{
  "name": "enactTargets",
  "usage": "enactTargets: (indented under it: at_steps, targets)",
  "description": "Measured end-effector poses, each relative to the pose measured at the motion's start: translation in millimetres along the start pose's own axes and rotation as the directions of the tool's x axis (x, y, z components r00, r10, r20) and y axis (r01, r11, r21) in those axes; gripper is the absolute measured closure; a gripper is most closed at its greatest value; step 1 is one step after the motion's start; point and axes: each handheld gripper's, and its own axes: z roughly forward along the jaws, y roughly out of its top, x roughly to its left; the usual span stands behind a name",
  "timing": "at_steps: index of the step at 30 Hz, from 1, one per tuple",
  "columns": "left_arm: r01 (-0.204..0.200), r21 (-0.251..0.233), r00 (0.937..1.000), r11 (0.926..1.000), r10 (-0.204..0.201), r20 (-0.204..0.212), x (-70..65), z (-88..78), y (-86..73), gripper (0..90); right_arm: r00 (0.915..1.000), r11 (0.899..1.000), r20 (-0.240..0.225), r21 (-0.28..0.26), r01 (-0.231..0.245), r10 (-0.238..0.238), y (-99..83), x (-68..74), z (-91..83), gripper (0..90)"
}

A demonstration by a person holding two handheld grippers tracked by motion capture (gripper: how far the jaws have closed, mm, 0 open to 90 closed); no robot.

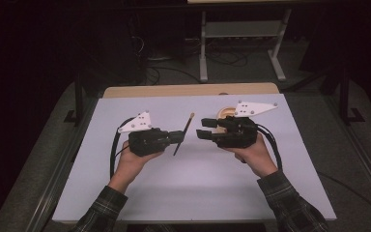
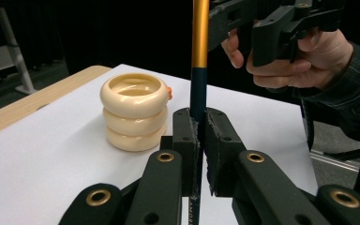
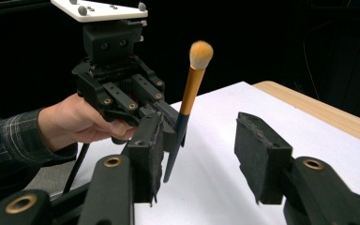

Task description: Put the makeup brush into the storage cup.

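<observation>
Two tongs face each other over the white worktop (image 1: pixel 183 183). Left tongs (image 2: pixel 198 123) clamp the dark handle of a makeup brush (image 3: pixel 191 89), bristles up, just beside the stacked cream rings (image 2: pixel 134 112). Right tongs (image 3: pixel 201 154) stand part-open (nothing between the pads) near the brush. Step judged: handover approach. Next move calls for bracketing the handle squarely before closing.

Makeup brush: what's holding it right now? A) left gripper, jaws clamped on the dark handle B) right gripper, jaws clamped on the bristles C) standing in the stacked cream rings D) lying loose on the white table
A: in the left gripper view the left gripper is closed on the dark handle of the makeup brush, while the right gripper stands open with nothing between its pads.
</observation>
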Motion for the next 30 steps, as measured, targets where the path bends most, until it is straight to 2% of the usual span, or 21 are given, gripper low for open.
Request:
enactTargets:
  at_steps: [15, 30]
  targets:
    - [-0.007, -0.004, 0.9999, 1.0, 0.007, 0.013, -6.5, 9.2, -0.7, 83.3, 0.9993, 0.999, -0.026, -0.022, -0.025, 0.025, 0.9, 1.2, 7.4, 60.5]
    - [-0.012, 0.0, 0.9996, 0.9999, 0.012, 0.026, -8.9, 13.5, -1.8, 83.3, 0.9984, 0.999, -0.032, -0.022, -0.048, 0.047, 1.0, 3.2, 15.6, 70.4]
